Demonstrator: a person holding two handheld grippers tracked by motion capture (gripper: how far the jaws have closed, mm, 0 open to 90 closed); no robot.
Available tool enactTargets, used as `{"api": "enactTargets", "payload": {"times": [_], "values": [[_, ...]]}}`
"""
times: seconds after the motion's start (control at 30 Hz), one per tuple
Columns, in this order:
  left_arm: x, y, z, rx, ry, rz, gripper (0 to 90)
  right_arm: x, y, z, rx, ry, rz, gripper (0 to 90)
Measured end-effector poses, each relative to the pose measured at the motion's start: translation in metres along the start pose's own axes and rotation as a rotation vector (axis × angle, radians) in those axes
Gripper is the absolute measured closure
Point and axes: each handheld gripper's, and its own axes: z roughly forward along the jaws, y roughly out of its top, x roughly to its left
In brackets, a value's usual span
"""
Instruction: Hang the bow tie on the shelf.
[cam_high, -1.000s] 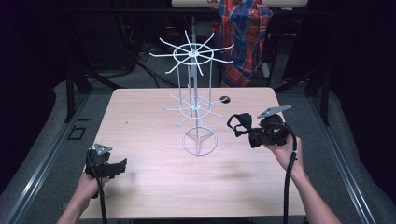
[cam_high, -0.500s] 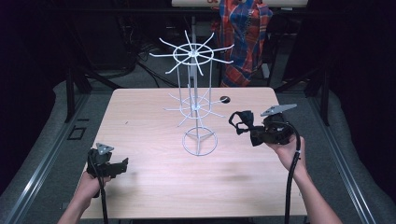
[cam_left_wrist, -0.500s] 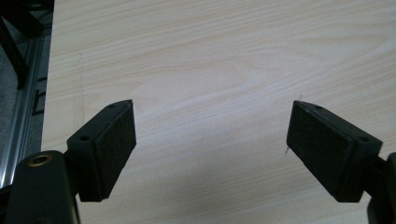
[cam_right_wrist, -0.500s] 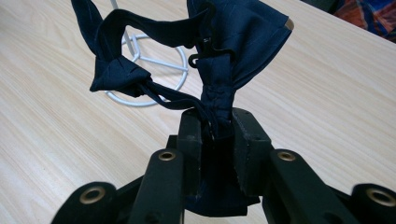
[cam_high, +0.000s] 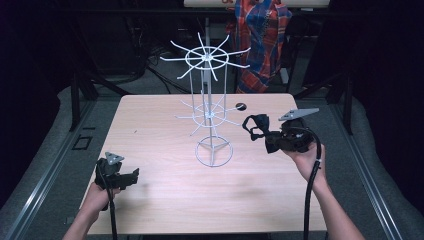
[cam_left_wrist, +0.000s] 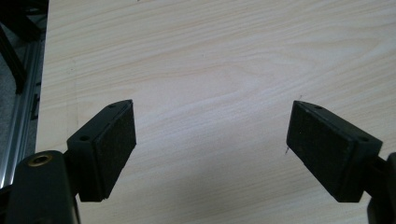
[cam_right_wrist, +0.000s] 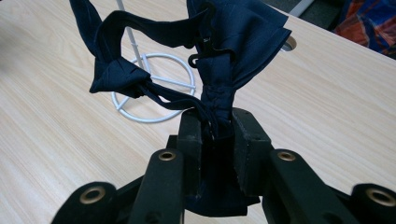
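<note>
Sliding a little nearer to the white wire rack (cam_high: 210, 107) since a moment ago, the right gripper (cam_high: 252, 127) with its dark blue bow tie (cam_high: 257, 125); staying put near the table's (cam_high: 150, 125) front left corner, the left gripper (cam_high: 131, 176). From the high view: hanging in the air just right of the rack's ring foot, the bow tie, near a small dark hole (cam_high: 241, 106) in the table. From the left gripper view: standing wide apart over bare wood, two black pads (cam_left_wrist: 116, 140), holding nothing. From the right gripper view: squeezing tight on the bow tie (cam_right_wrist: 219, 56), the right gripper (cam_right_wrist: 217, 135), with loops and a small black hook (cam_right_wrist: 198, 58) poking out above the white ring foot (cam_right_wrist: 154, 88).
</note>
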Motion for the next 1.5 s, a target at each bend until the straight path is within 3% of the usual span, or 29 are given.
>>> {"api": "enactTargets", "payload": {"times": [0.5,1.5], "values": [[-0.001,0.001,0.0,-0.007,-0.006,0.008,16.0,0.016,0.008,0.015,0.015,0.023,-0.022,74.8],[-0.002,0.001,-0.001,-0.003,-0.001,0.002,16.1,0.028,0.017,0.048,0.06,0.036,-0.042,74.6]]}}
